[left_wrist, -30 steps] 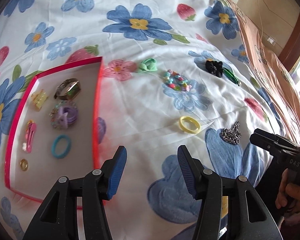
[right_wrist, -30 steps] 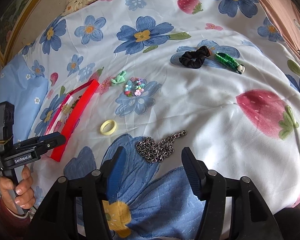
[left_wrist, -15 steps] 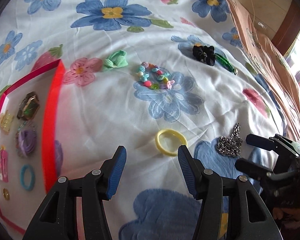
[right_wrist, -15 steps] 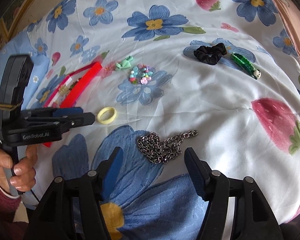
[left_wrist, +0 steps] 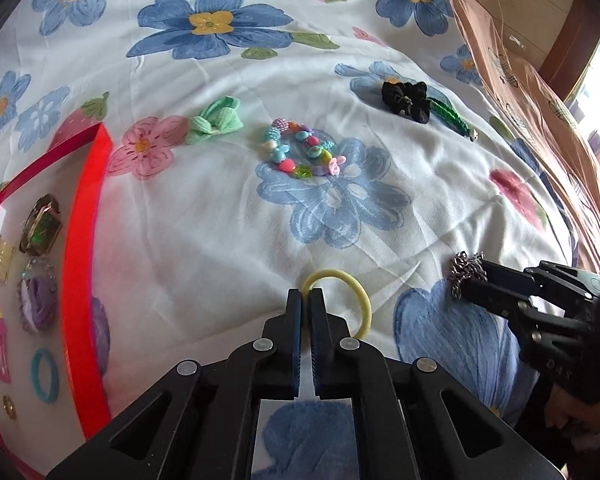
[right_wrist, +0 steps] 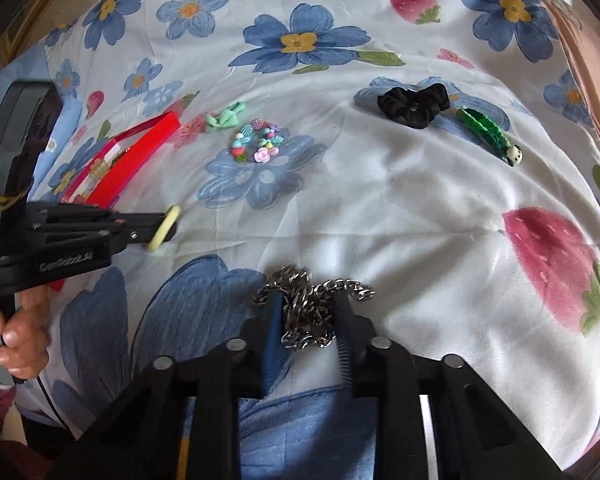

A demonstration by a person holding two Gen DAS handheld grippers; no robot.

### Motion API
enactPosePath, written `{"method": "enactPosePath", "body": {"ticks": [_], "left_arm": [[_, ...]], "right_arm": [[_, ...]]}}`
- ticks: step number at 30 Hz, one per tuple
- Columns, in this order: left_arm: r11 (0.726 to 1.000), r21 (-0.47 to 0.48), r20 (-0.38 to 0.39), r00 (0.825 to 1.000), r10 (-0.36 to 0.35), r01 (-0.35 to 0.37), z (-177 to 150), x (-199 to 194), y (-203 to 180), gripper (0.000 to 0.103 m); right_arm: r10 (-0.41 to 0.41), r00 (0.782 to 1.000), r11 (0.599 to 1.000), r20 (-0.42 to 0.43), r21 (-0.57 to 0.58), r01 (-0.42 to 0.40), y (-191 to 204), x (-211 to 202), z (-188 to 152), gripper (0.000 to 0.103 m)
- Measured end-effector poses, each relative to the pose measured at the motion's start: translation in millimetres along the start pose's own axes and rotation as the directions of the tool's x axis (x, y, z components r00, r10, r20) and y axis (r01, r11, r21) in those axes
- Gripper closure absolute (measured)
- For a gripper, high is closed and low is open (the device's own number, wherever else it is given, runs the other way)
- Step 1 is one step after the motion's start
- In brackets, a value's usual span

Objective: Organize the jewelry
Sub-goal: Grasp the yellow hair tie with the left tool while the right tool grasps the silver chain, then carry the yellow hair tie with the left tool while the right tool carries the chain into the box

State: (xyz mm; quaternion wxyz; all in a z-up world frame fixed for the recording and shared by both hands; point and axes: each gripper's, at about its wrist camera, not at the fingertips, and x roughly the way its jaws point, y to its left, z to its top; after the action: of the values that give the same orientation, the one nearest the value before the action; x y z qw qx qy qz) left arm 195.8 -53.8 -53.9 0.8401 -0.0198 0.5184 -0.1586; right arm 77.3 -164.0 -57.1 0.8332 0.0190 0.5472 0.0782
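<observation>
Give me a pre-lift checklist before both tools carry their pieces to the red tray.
1. Left tool shut on the yellow hair tie: ok, the band's near edge is pinched between its pads.
2. Right tool shut on the silver chain: ok, the pile is bunched between the fingers.
3. Whole chain gathered: not ok, a tail trails off to the right of the tool.
4. Free space in the red tray: ok, bare floor shows between the pieces.
5. Tools apart from each other: ok.
6. Chain grip firm enough to lift: cannot tell.
</observation>
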Motion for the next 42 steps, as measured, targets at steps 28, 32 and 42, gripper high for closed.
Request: {"method": "enactPosePath", "body": {"ticks": [28,32,42], "left_arm": [[0.961,-0.268,0.183,0.976,0.119,-0.067,-89,-162,100,0.1],[0.946,-0.309,0.178,0.972,0.153,-0.092,-99,-172,116,0.1],[0.904,-0.402,0.142,0.965,0.221,-0.148,-118,-183,150,0.1]], "right_arm": [[0.285,0.946,0.956,0.154,-0.114,-0.269,101,-55,59,0.087],[0.323,0.936,0.942,0.143,-0.146,-0.303,121,-52,64,0.087],[0.415,0.905,0.895,0.095,-0.22,-0.387,179,-40,75,0.087]]}}
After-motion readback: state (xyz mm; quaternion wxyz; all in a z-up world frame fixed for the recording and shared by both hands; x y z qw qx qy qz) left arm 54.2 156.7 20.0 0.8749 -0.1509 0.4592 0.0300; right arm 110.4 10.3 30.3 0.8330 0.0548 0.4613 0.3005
